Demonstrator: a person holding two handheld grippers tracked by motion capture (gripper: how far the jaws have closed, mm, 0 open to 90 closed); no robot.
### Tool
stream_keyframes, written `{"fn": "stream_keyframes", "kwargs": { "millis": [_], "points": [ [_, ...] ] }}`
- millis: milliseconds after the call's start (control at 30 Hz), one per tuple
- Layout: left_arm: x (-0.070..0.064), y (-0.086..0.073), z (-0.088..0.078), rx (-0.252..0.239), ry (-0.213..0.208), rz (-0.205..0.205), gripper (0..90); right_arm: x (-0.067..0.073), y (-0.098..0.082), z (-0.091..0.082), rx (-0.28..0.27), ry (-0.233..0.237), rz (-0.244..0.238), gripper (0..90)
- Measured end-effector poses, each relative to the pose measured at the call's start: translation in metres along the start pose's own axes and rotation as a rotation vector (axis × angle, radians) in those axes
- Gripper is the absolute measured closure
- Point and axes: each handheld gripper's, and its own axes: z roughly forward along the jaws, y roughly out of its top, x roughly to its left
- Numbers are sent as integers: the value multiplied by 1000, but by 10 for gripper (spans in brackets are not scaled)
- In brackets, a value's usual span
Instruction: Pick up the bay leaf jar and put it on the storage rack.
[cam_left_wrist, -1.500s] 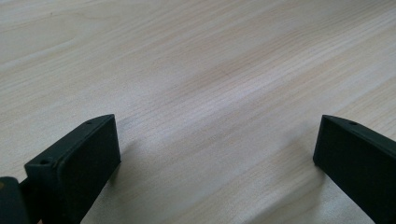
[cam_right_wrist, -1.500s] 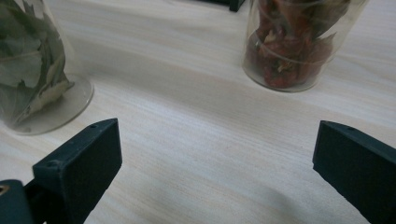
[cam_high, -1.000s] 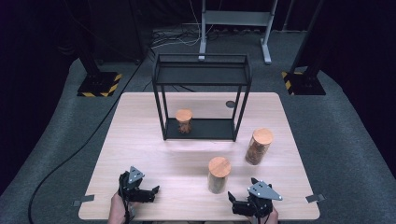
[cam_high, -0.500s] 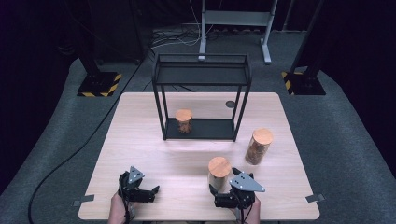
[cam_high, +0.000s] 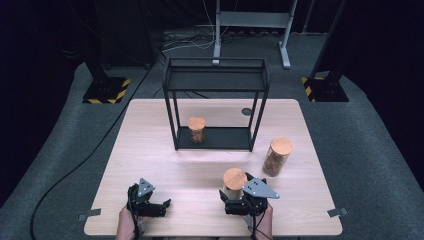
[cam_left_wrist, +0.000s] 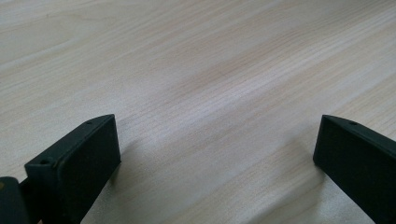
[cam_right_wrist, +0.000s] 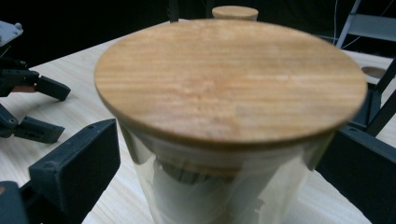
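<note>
Jar (cam_high: 234, 184) with a wooden lid (cam_right_wrist: 229, 77) stands upright at about five o'clock on the table (cam_high: 150, 145), near the front edge, and the right gripper (cam_high: 239, 202) brackets it — its jaws are spread wide on either side of the glass, one at nine o'clock and one at three in the right gripper view, with a gap showing on the left; I can't tell whether the right jaw touches. The job in hand looks like grasping this jar. At roughly two o'clock from it stands a second lidded jar (cam_high: 276, 156), near but apart, and at twelve o'clock the black wire shelf (cam_high: 215, 80) holds a third jar (cam_high: 196, 129) on its lower tier. The left gripper (cam_high: 159, 207) rests low at about seven o'clock on the table, its jaws spread over bare wood with nothing between them. The risks, as I judge them: the jaws sit high, close under the lid, so closing there could pinch the rim or pop the lid loose rather than seat on the glass; smooth glass may slip if the squeeze is light; and an off-centre closure — one jaw arriving first — could nudge the tall jar over or slide it toward its neighbour.
</note>
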Motion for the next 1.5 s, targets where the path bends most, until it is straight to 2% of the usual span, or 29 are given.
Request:
{"fn": "stream_keyframes", "kwargs": {
  "millis": [133, 300, 567, 1200, 1500],
  "points": [
    [0, 0, 0, 0, 0, 0, 0, 1, 2, 0, -23, -7, -3, 3],
    [0, 0, 0, 0, 0, 0, 0, 2, 2, -3, -68, -7, -10, 128],
    [0, 0, 0, 0, 0, 1, 0, 0, 0, -5, -81, 9, -5, 238],
    [0, 0, 0, 0, 0, 0, 0, 2, 1, -5, -87, -21, -18, 247],
    [0, 0, 0, 0, 0, -1, 0, 2, 8, -6, -97, -25, -34, 247]
  ]
}}
